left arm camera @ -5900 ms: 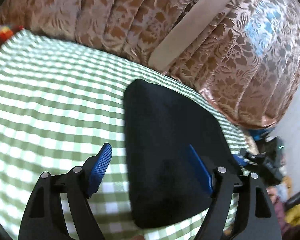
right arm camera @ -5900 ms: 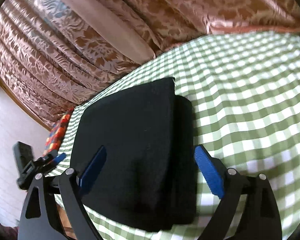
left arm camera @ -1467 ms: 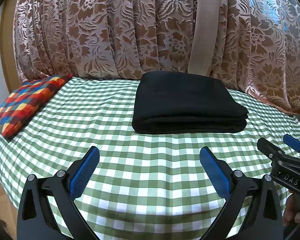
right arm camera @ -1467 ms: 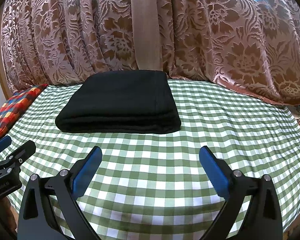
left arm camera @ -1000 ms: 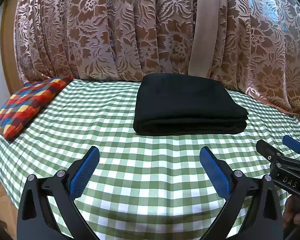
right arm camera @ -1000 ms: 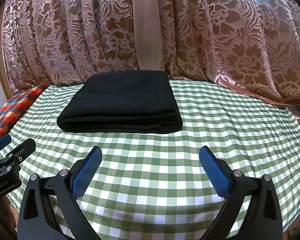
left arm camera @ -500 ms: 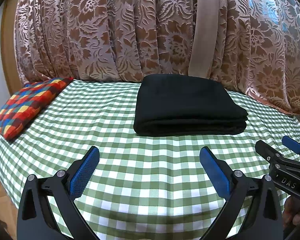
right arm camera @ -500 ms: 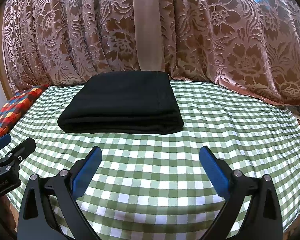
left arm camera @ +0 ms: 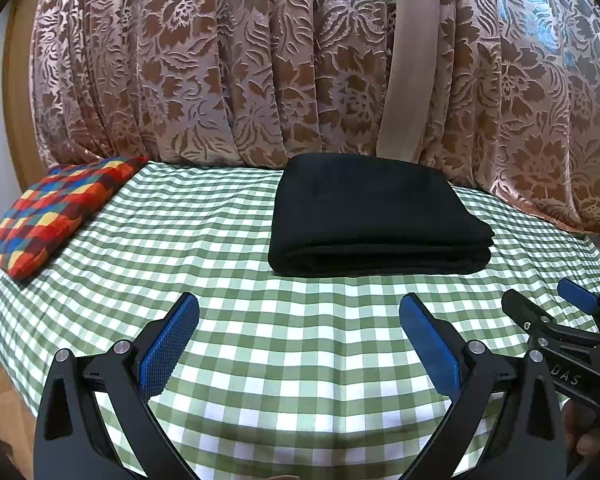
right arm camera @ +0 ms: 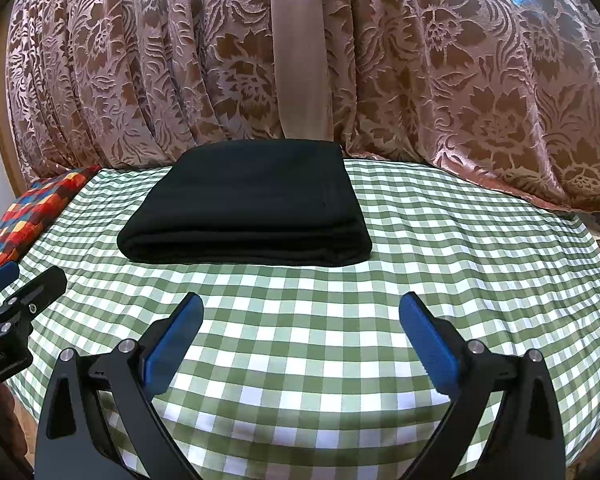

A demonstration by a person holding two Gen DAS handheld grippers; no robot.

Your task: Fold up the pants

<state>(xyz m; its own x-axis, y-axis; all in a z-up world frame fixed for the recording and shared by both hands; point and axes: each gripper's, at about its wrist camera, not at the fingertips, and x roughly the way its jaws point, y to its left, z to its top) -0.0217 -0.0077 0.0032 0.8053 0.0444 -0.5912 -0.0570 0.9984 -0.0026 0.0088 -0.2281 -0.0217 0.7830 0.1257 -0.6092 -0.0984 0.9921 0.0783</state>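
Note:
The black pants point(left arm camera: 376, 216) lie folded into a neat thick rectangle on the green checked tablecloth point(left arm camera: 260, 340), toward the back near the curtain. They also show in the right wrist view point(right arm camera: 252, 208). My left gripper point(left arm camera: 300, 320) is open and empty, well in front of the pants. My right gripper point(right arm camera: 300, 316) is open and empty, also in front of them. The right gripper shows at the right edge of the left wrist view point(left arm camera: 556, 320), and the left gripper at the left edge of the right wrist view point(right arm camera: 16, 292).
A multicoloured checked cushion point(left arm camera: 56, 212) lies at the table's left end, also seen in the right wrist view point(right arm camera: 32, 216). A brown floral curtain point(left arm camera: 300, 60) hangs close behind the table. The table's front edge point(left arm camera: 300, 460) is near both grippers.
Over the last second almost nothing has moved. About six seconds ago both grippers were over the folded pants; they have since pulled back to the table's front edge.

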